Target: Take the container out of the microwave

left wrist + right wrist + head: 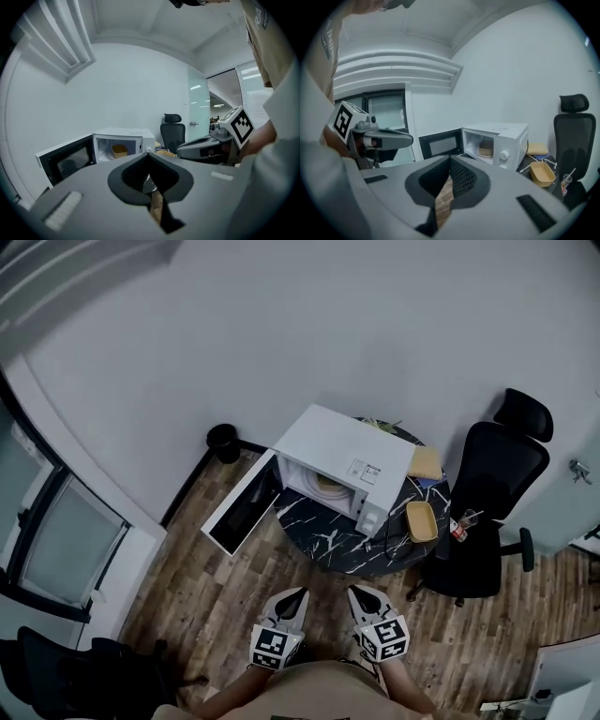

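Note:
A white microwave point(343, 457) stands on a round dark table point(342, 545) with its door point(240, 506) swung open to the left. A yellowish container point(329, 485) sits inside the cavity; it shows as a tan tub point(119, 151) in the left gripper view and as the same container point(486, 148) in the right gripper view. Both grippers are held low near the person's body, well short of the table. The left gripper point(300, 594) and the right gripper point(355, 592) are shut, tips together, with nothing in them.
A second yellow tub point(421, 520) lies on the table right of the microwave, with a cushion-like yellow thing point(425, 462) behind it. A black office chair point(492, 507) stands at the right. A small black bin point(223, 440) sits by the wall. Wood floor lies between me and the table.

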Demonstrator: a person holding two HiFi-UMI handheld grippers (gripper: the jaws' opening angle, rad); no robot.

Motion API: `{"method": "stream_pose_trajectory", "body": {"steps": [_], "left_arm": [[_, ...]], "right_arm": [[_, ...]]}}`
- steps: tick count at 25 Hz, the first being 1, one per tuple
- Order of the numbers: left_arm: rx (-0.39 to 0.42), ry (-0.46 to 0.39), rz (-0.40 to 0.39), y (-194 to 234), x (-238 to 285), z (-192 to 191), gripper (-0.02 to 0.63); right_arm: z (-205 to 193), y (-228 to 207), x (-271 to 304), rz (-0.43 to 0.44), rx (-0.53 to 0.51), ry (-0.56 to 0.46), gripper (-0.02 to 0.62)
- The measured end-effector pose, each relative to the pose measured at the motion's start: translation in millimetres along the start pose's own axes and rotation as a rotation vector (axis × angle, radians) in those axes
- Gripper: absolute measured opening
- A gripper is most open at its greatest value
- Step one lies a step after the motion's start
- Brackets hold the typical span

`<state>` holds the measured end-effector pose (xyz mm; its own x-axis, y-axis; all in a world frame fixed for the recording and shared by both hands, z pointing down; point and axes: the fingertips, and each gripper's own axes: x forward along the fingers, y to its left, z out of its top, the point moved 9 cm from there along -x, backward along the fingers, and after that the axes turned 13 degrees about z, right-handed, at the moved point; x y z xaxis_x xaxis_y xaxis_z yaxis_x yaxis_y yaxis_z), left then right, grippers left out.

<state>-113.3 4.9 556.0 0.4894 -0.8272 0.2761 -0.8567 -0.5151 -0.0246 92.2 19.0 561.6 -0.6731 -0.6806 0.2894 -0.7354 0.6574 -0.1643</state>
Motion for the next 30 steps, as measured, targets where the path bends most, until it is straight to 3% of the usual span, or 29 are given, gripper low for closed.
{"method": "stream_pose_trajectory", "body": {"steps": [6,15,21,26,30], "left_arm": [[-0.043,0.025,-0.059,36.2,27.3,-8.9,0.006],[-0.041,0.031,-0.071,66.9,74.5,-8.5,0.006],[-0.021,0.029,-0.018,89.0,108.5,10.3,0.006],[0.020,0.039,0.035,110.9,139.3,31.5,0.006],[0.003,0.046,0.064,118.2,171.2,46.8,0.006]], "right_arm": [[19.6,-9.5,29.3,-0.090,-0.026,-0.009,0.008],[14.6,-31.1,73.4,-0.076,-0.019,0.057,0.008],[26.6,-77.5,123.3,-0.030,-0.036,0.041,0.008],[45.6,-119.3,165.8,-0.014,-0.170,0.105,0.008],[56.2,-148.7,187.9,0.024,-0.165,0.127,0.008]]}}
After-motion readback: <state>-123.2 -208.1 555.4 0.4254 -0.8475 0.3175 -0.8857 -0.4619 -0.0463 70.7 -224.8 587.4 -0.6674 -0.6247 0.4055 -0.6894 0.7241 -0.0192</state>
